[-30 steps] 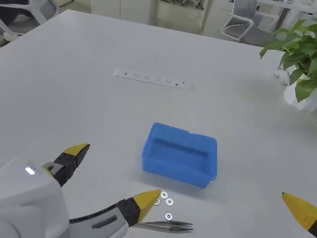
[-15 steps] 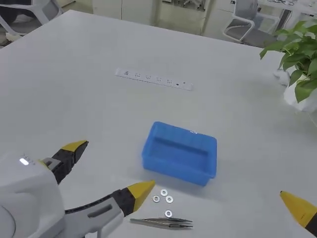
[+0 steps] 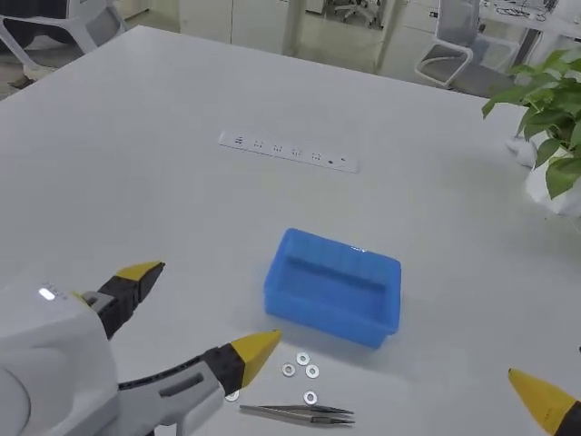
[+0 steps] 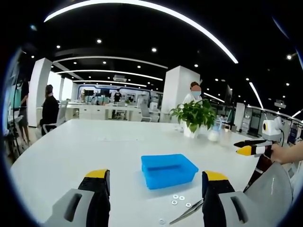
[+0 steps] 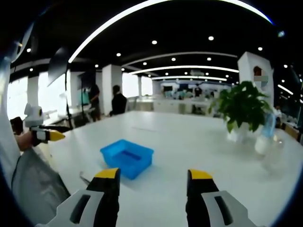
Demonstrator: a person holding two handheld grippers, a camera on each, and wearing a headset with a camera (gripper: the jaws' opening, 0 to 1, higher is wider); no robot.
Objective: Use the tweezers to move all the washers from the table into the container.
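A blue container [image 3: 334,289] stands on the white table, also seen from the left gripper [image 4: 168,170] and from the right gripper [image 5: 127,158]. Several small metal washers [image 3: 302,363] lie just in front of it, with one more washer [image 3: 231,396] to their left. The tweezers [image 3: 297,412] lie flat on the table in front of the washers. My left gripper [image 3: 200,309] hovers open and empty to the left of the washers [image 4: 180,197] and the tweezers [image 4: 187,215]. My right gripper [image 5: 153,174] is open and empty, away to the container's right, with one yellow tip [image 3: 536,397] at the lower right.
A white power strip [image 3: 289,152] lies beyond the container. A potted plant [image 3: 545,100] stands at the table's far right edge. Office chairs and several people are beyond the table.
My left gripper's near tip has drawn back a little from the washers, uncovering the tweezers' left end. The head camera has shifted slightly. Nothing on the table has moved.
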